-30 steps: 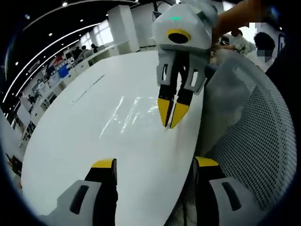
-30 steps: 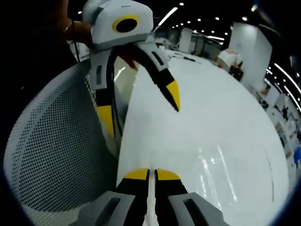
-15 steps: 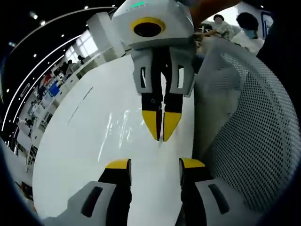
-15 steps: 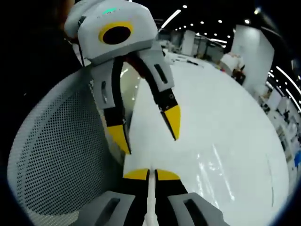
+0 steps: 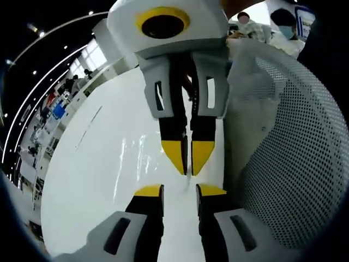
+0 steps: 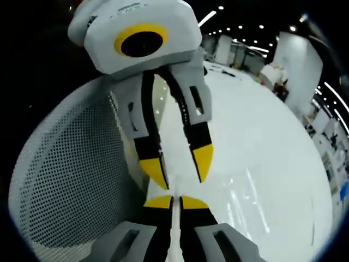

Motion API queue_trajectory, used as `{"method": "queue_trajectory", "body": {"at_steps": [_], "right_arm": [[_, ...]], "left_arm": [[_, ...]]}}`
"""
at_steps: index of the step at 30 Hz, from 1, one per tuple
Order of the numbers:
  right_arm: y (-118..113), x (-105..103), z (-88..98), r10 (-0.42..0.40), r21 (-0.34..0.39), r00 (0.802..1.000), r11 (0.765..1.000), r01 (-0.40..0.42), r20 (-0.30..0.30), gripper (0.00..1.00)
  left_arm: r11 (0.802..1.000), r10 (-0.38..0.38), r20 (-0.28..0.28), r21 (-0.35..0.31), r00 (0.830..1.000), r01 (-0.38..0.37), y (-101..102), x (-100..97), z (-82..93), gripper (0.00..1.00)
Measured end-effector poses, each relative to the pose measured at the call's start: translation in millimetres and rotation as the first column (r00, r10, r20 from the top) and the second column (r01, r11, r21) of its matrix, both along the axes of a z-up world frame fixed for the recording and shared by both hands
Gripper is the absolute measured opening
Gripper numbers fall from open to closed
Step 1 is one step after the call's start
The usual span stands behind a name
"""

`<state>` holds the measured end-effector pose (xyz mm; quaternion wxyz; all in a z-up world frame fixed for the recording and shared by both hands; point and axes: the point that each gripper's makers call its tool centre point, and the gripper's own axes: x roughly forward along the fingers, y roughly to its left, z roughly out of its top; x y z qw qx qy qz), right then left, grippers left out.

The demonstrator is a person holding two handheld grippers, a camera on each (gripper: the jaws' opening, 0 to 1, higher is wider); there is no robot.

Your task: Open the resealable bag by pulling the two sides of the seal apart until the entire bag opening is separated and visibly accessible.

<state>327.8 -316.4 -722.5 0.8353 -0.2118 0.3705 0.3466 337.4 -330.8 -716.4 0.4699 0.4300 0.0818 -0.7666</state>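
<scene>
Right gripper [image 6: 175, 201] pinches bag [image 5: 143, 158] edge; left gripper [image 5: 179, 191] narrow, just opposite. Risk: left clamps both film layers, seal won't part.

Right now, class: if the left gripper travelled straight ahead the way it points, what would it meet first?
Most likely the right gripper, whose yellow tips sit just beyond the left gripper, over the white table. Depth is uncertain.

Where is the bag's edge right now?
In the right gripper view, the bag edge is pinched in the right hand-held gripper, low in the middle, just below the left hand-held gripper.
</scene>
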Motion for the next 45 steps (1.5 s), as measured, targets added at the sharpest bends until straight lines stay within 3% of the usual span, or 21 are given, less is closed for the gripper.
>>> {"method": "queue_trajectory", "body": {"at_steps": [7, 23, 34, 40, 45], "right_arm": [[3.5, 1.9, 0.5, 0.011, -0.001, 1.000, 1.000, -0.011, 0.002, 0.00], [8.8, 3.8, -2.6, 0.027, -0.021, 1.000, 0.999, -0.026, 0.012, 0.00], [8.5, 3.3, -4.0, 0.063, -0.129, 0.996, 0.990, -0.054, 0.067, 0.00], [8.2, 2.8, 0.0, 0.060, -0.106, 0.996, 0.993, -0.052, 0.069, 0.00], [8.0, 5.5, 2.1, 0.051, -0.109, 0.995, 0.993, -0.041, 0.086, 0.00]], "left_arm": [[0.997, -0.078, 0.055, 0.014, 0.995, 0.078, 3.4, -7.0, -1.3, 0.09], [0.990, -0.139, 0.086, 0.021, 0.986, 0.138, 9.2, -11.1, -8.3, 0.00], [0.995, -0.101, 0.032, 0.023, 0.994, 0.100, 9.5, -9.5, -6.7, 0.00], [0.996, -0.085, -0.013, 0.014, 0.996, 0.085, 10.9, -9.2, -3.1, 0.00], [0.997, -0.073, -0.015, 0.023, 0.997, 0.074, 10.2, -7.0, -1.1, 0.00]]}}
